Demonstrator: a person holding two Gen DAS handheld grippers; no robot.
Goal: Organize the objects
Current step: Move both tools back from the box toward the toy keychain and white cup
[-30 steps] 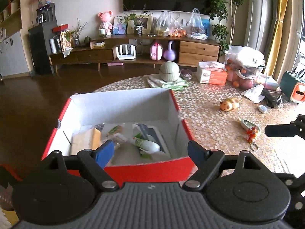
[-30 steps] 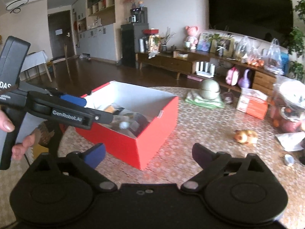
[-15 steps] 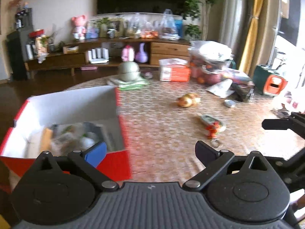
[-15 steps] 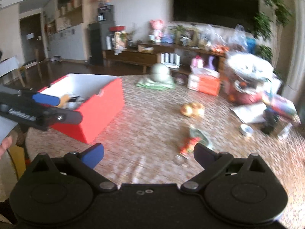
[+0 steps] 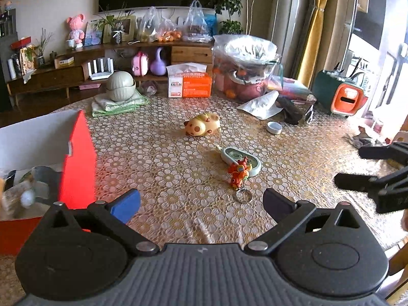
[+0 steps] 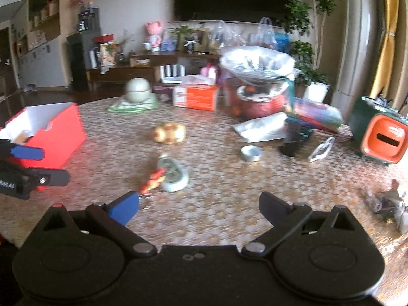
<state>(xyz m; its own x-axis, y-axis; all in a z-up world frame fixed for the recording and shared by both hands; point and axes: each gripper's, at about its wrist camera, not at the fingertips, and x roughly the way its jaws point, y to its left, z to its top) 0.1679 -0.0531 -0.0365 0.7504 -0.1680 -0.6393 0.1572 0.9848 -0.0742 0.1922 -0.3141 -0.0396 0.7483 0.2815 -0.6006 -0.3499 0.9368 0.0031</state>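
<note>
Left wrist view: left gripper [image 5: 201, 200] spread wide, holding nothing, low over the table [image 5: 163, 153]. Nearest ahead at 12 o'clock, just past the fingertips, a keyring [image 5: 243, 195] with a red charm [image 5: 238, 174] lying against a pale oval tag [image 5: 241, 159]. Red box [image 5: 76, 158] at 9 o'clock, already holding several items, blurred. Right gripper [image 5: 357, 167] comes in at 3 o'clock, also spread and empty. Farther, 12 o'clock: yellow toy [image 5: 202, 127]; small tin [image 5: 274, 127] at 1 o'clock. Beyond those, tissue box [image 5: 190, 85], green bowl [image 5: 120, 86] on a cloth, bagged fruit [image 5: 242, 68] at the far edge.

Right wrist view is motion-blurred; charm and tag sit at 11 o'clock, close to the blue finger pad.

Step, as I judge: between placements, reaching for the next loose item, likely the keyring bunch. Next move calls for lowering over the charm or tag, pinching it, then carrying it to the box at 9 o'clock. Dangling ring may snag or swing.
</note>
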